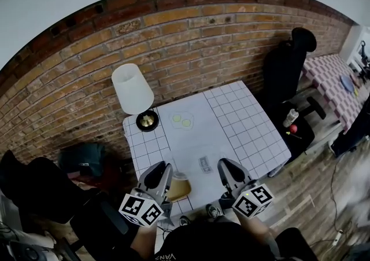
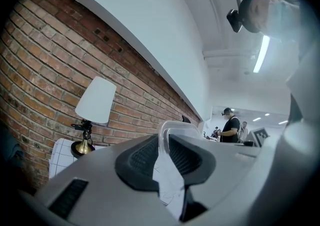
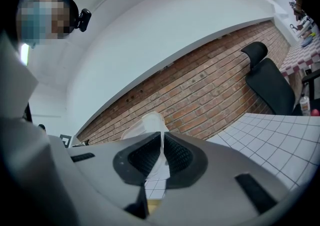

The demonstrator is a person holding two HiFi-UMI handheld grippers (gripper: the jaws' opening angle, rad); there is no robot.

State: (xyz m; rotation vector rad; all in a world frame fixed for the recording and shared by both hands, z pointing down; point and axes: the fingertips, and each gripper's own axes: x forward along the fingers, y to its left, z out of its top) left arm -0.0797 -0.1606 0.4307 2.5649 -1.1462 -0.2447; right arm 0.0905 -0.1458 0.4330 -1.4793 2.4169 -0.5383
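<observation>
Over the near edge of the table (image 1: 243, 121), both claws sat side by side, tips fwd toward the brick wall (image 1: 191, 34).

L gripper (image 1: 163, 168) was clamped. Its own view showed the pads (image 2: 145, 157) pressed together on a clear plastic bag (image 2: 169, 182). The bag's thick rim arched up above the tips, and a whitish creased part trailed down btw the pads toward the camera. So the bag ran approx along the jaw line, rim end away from the hand.

R gripper (image 1: 225, 167) was likewise drawn shut. Its view showed a clear film (image 3: 150, 125) in the slit btw the pads, bulging above the tips, w/ the grid cloth visible through it lower down. It looked pinched. Whether it was part of the same bag, the head view didn't settle.

From above, the clear stuff showed only at the L tips, leaning inward toward the R side, i.e. much nearer L. A small printed packet (image 1: 204, 164) lay on the cloth btw the two claws. A brown board (image 1: 179, 189) lay just behind the bag at the table edge.

Lamp (image 1: 133, 89) stood fwd-left and a sheet w/ two yellow rounds (image 1: 182, 120) lay fwd-centre, both well apart from the claws.
</observation>
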